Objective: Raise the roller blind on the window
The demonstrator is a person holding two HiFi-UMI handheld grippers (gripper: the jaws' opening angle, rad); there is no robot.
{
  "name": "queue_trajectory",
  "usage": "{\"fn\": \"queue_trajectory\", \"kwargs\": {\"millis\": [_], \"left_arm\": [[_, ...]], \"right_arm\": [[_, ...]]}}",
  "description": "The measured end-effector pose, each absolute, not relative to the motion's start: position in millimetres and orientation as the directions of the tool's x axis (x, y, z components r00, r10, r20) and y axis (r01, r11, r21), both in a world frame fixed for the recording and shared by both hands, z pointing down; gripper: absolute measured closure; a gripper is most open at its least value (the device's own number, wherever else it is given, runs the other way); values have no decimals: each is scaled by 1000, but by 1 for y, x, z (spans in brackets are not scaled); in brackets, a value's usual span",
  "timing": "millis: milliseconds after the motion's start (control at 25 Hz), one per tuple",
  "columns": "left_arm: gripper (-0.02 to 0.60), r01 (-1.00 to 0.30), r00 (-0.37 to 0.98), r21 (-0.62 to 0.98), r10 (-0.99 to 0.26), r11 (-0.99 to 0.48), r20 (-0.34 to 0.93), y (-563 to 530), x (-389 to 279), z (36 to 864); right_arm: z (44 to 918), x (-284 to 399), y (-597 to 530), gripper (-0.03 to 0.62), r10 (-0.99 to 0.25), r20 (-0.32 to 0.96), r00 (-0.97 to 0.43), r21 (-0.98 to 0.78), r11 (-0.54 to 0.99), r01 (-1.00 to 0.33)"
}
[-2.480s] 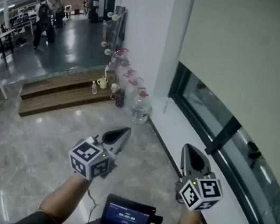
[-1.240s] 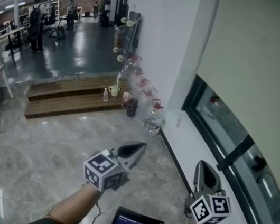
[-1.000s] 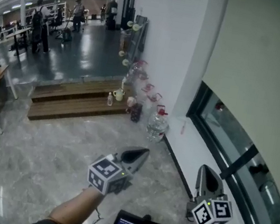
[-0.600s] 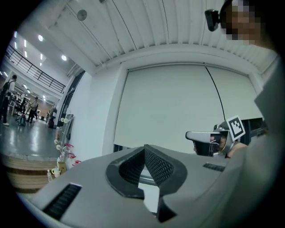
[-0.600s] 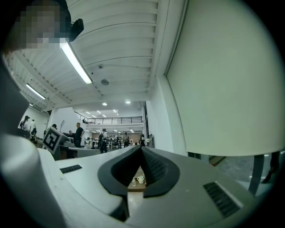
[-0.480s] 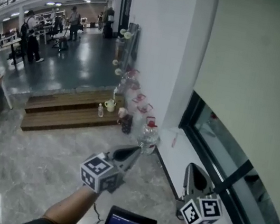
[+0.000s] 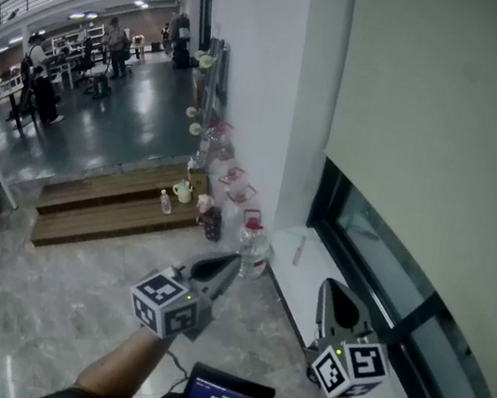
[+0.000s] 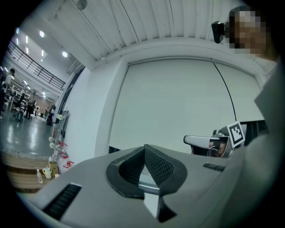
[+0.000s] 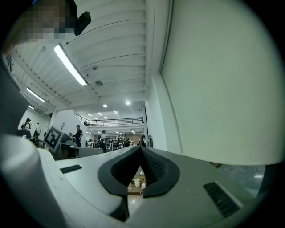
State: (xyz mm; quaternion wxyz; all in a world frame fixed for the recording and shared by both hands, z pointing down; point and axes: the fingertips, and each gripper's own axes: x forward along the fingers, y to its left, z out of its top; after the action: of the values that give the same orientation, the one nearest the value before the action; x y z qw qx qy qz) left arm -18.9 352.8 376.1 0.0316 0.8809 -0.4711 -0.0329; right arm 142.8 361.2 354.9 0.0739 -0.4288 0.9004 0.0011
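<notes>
Short of the window, both tongs pressed together, nothing in them.

I'm holding the left gripper [image 7: 230,262] and right gripper [image 7: 332,287] out level over the floor [image 7: 49,301], jaws shut and empty. The roller blind [image 7: 450,134] is hanging on my right, covering most of the window [image 7: 368,248] and leaving only its lowest strip uncovered. A thin dark cord [image 8: 224,91] is running down the blind; likely the pull. I'm planning to get beside it, spread one gripper, pinch the cord squarely and draw steadily without jerking.
</notes>
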Motion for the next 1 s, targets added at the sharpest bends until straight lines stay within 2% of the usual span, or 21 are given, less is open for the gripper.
{"fn": "queue_trajectory", "kwargs": {"millis": [440,1000], "left_arm": [[580,-821,567,73,-824,-566,-15,288,-17,381],[580,-782,620,48,-783,-622,-45,147,-66,371]], "right_arm": [[356,140,294,589,-770,-139,-622,-66,634,-770],[365,93,157,589,-824,-74,-561,-70,566,-822]]}}
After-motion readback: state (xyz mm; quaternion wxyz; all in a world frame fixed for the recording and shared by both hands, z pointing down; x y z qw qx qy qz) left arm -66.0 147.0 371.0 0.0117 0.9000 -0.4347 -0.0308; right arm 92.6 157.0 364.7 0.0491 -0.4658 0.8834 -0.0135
